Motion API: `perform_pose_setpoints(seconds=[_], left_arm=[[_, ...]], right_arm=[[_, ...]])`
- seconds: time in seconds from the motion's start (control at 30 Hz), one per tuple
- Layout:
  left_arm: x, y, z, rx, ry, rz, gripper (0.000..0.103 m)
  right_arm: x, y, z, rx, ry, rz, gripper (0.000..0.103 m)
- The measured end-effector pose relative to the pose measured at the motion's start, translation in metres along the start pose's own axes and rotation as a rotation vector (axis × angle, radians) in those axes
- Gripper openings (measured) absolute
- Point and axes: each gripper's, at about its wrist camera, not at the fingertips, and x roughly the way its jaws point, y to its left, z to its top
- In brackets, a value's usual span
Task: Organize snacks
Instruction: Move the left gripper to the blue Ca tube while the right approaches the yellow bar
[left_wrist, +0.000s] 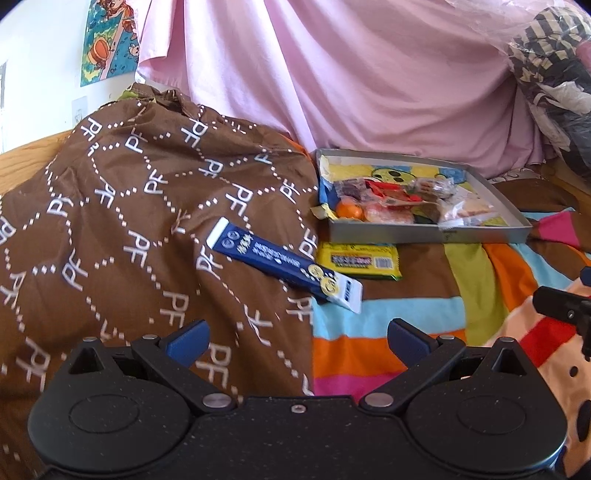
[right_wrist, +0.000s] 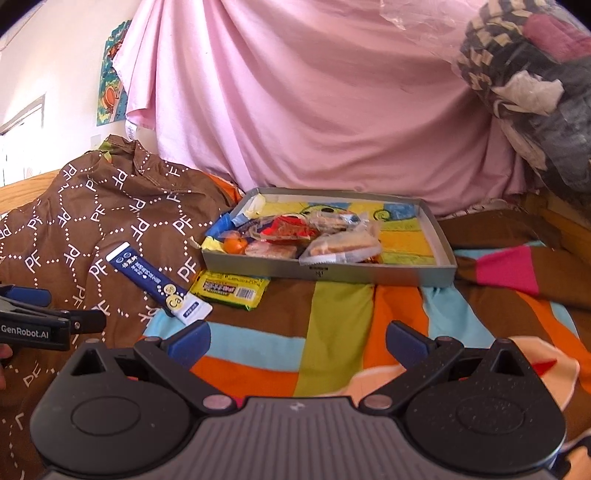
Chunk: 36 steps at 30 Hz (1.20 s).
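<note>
1. Left gripper (left_wrist: 297, 338), black with blue finger pads: jaws spread wide apart, nothing between them; it hovers over the bed where the brown cloth meets the striped blanket.
2. Right gripper (right_wrist: 297, 338), same build: jaws likewise wide apart and empty, held above the striped blanket (right_wrist: 332, 321), a bedcover of brown, orange, light blue, green and pink bands.
3. Shallow grey cardboard tray (right_wrist: 369, 273) with a yellow-and-blue cartoon lining: it rests on the blanket toward the far edge of the bed, just in front of the hanging pink sheet (right_wrist: 314, 110).
4. Snacks in the tray: a small orange fruit (right_wrist: 235, 244) in the near left corner, clear-wrapped pastries (right_wrist: 343, 243) and red-wrapped packets (right_wrist: 291, 227) heaped in the left and middle part; the right part of the lining is bare.
5. Long dark blue box (left_wrist: 284, 266) with white ends and yellow round marks: it lies outside the tray, slanted across the edge of the brown cloth with white "PF" lettering (left_wrist: 129, 221), its near end over the blanket.
6. Flat yellow-green snack packet (left_wrist: 360, 262): it lies on the blanket just before the tray's near left corner, beside the blue box's near end.
7. Bundle of dark and striped clothes under clear plastic (right_wrist: 535, 92): at the far right of the bed.
</note>
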Motion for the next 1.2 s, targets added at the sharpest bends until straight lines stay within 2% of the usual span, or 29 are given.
perform_pose_setpoints(seconds=[0.27,0.77,1.03,1.1,1.2], left_arm=[[0.024,0.018,0.015,-0.021,-0.046,-0.01,0.102],[0.079,0.039,0.024,-0.14,0.018,-0.108,0.102],[0.107,0.053,0.033,-0.268,-0.016,-0.254,0.102],[0.114,0.051,0.034,-0.269,-0.021,-0.309,0.102],[0.124,0.045,0.034,-0.249,-0.001,-0.346,0.102]], right_arm=[[0.024,0.007,0.017,-0.036,-0.005,0.016,0.103],[0.08,0.008,0.017,-0.042,0.053,0.017,0.103],[0.117,0.01,0.01,-0.058,0.087,0.055,0.103],[0.127,0.01,0.009,-0.069,0.094,0.098,0.103],[0.144,0.012,0.012,-0.099,0.113,0.189,0.103]])
